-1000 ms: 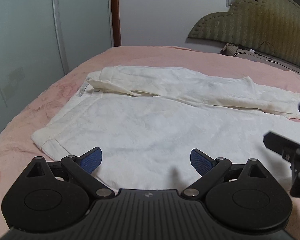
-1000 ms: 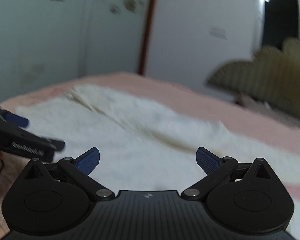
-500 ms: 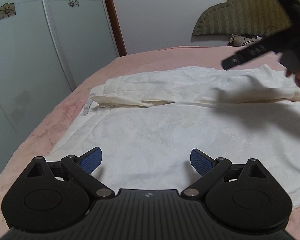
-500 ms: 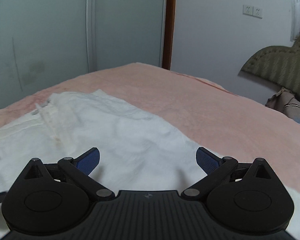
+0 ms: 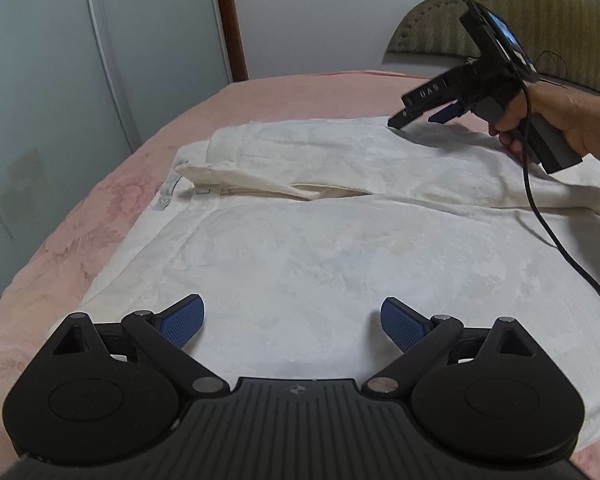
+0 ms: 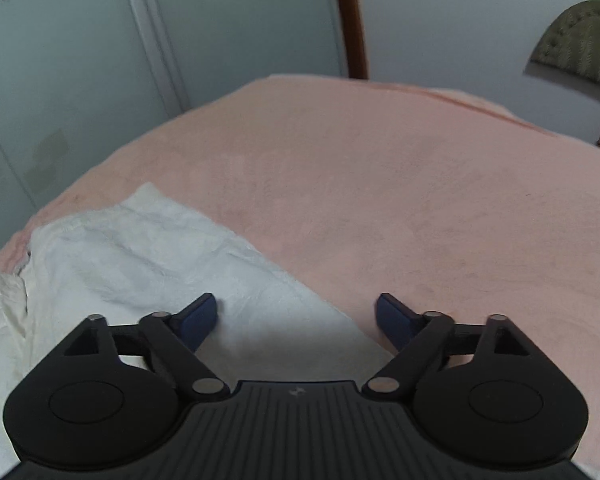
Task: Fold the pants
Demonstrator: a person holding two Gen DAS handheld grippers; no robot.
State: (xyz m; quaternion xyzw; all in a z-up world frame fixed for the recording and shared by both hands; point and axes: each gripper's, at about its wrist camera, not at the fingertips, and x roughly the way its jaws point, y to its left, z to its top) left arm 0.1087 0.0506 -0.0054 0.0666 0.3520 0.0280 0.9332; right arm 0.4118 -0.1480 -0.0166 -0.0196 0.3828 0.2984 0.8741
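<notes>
Cream white pants [image 5: 300, 240] lie spread on the pink bed, the far leg folded over along the top. My left gripper [image 5: 292, 324] hovers open above the near edge of the cloth, nothing between its blue pads. In the left wrist view a hand holds my right gripper [image 5: 416, 114] down at the far edge of the pants. In its own view the right gripper [image 6: 296, 316] straddles that far edge of the pants [image 6: 140, 264]. Its jaws are closing, the cloth edge lies between them, and the pads do not press on it.
The pink bedspread [image 6: 420, 200] stretches beyond the pants to the far side. Pale wardrobe doors [image 5: 80, 80] stand at the left. An olive padded headboard [image 5: 540, 12] rises at the right. A black cable [image 5: 548, 232] trails from the right gripper over the cloth.
The right gripper has swung across the pants to their far edge and dropped low, its jaws narrowing. The left gripper has shifted along the near side, still open.
</notes>
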